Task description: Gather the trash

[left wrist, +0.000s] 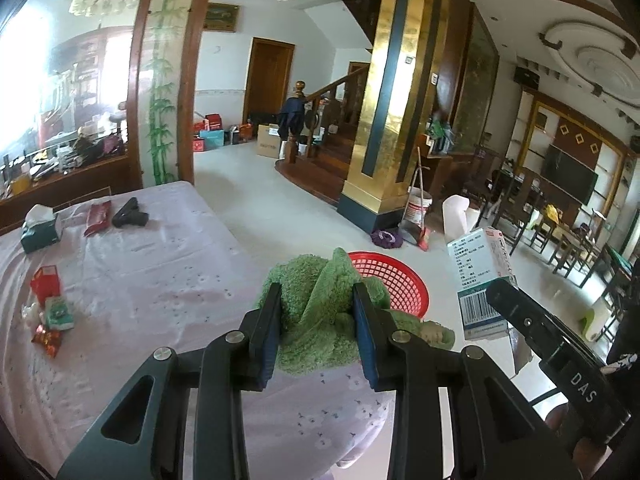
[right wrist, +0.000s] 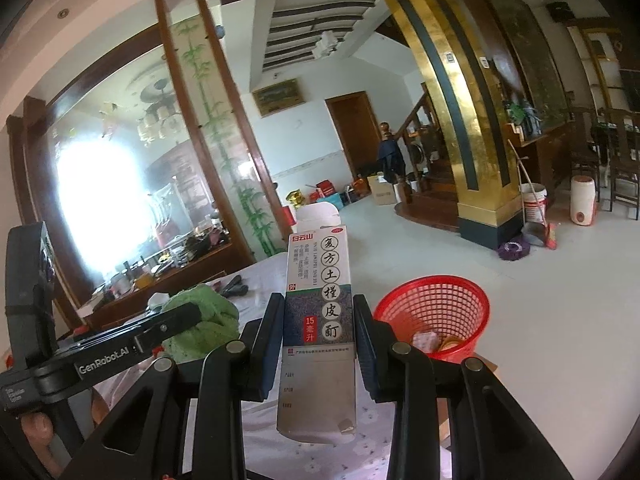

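- Far left on the table (left wrist: 132,280), leftovers waiting — a tissue box (left wrist: 40,229), a red pack (left wrist: 45,285), a green pack (left wrist: 59,312) and crumpled red wrappers (left wrist: 47,340) near the edge; farther back, a dark red packet (left wrist: 97,218) beside a black object (left wrist: 130,213).
- Centre of the left wrist view: left gripper (left wrist: 316,330) clamped on a green towel (left wrist: 316,300), cloth bunched between the pads and spilling over the right one, held above the table's near edge.
- Just behind the towel, on the floor: red basket (left wrist: 404,280) — the likely drop point; in the right wrist view, already holding a few scraps, too small to name.
- Right of the basket in that same view: right gripper (left wrist: 496,292), one black finger showing against a box (left wrist: 482,280) carried upright.
- Right wrist view, left side: the left gripper's arm and the towel again, off to the side and apart from the box.
- Centre of the right wrist view: right gripper closed on the box — tall, printed with Chinese characters, top flap open — pads pressing its two narrow sides, bottom end hanging below the jaws.
- Step in hand, by the look of it: carrying both items off the table toward the basket.
- Next move, as a judgement: bring the box over the basket's mouth, then spread the jaws; whether the towel counts as trash not clear.
- Worth watching: basket light and open-meshed, easily tipped by a knock on the rim.
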A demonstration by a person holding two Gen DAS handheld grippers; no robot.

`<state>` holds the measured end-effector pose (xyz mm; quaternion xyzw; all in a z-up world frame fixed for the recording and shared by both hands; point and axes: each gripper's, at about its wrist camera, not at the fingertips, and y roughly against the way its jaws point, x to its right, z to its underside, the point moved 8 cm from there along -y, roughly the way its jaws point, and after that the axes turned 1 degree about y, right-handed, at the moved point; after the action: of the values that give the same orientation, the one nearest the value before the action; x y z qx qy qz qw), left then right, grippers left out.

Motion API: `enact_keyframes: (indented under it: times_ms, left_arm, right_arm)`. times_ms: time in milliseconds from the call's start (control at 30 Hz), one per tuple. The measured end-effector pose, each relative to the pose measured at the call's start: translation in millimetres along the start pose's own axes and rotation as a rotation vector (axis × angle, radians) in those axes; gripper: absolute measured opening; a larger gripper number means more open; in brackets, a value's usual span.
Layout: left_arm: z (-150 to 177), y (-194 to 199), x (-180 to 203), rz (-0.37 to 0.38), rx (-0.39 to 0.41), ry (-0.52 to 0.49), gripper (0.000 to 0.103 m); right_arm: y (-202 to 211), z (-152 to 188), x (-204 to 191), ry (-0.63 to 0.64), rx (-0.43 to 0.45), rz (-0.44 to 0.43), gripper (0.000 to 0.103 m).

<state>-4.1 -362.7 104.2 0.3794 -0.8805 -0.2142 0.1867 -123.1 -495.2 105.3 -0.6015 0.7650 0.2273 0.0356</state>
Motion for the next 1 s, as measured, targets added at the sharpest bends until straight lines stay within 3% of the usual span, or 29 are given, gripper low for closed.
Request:
enact_keyframes:
  times_ms: [600,867,1000]
  left_arm:
    - [-14,-45,35,0.024,-0.02,-0.053,0.032]
    - [-22,-62,29,0.07,-0.043,-0.013,0.032]
    - [-26,-75,32,0.136,-0.075,0.004,0.032]
  right_arm:
    - [-16,-14,40,-0.046,0.007,0.045,0.036]
    - [-23,-11,51,-0.067,0.006,0.073,0.036]
    - [-33,-8,63,-0.103,-0.003,0.082,0.036]
